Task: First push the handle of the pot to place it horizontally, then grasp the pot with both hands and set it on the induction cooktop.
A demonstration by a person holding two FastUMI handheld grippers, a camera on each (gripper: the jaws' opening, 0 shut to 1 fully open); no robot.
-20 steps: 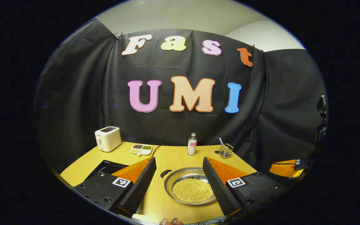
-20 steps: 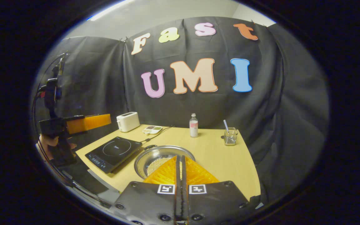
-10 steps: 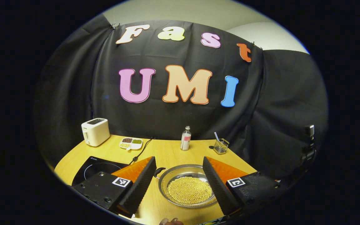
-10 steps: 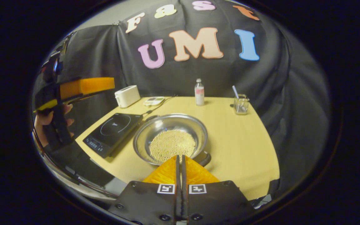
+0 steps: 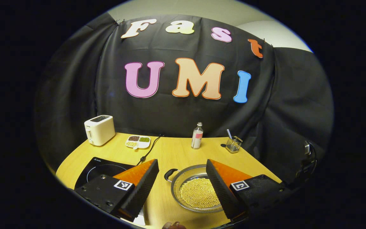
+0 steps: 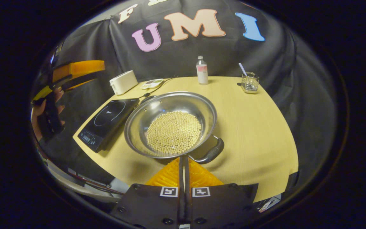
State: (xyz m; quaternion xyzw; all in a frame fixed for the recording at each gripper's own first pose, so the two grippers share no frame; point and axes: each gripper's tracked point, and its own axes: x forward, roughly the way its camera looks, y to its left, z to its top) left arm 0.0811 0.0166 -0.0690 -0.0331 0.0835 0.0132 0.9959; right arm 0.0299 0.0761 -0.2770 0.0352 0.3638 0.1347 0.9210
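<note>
- The right gripper (image 6: 183,159), fingers pressed together and holding nothing, has dropped close to the pot (image 6: 171,125), its tips just beside the near handle (image 6: 211,152).
- The pot sits on the table (image 6: 253,127) beside the induction cooktop (image 6: 108,119).
- The left gripper (image 5: 182,176) stays wide open, empty.
- The handle push looks imminent.

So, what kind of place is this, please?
Probably a staged kitchen corner in a recording booth: an induction cooktop, a toaster and a steel pot of beans on a wooden table before a black cloth backdrop.
</note>
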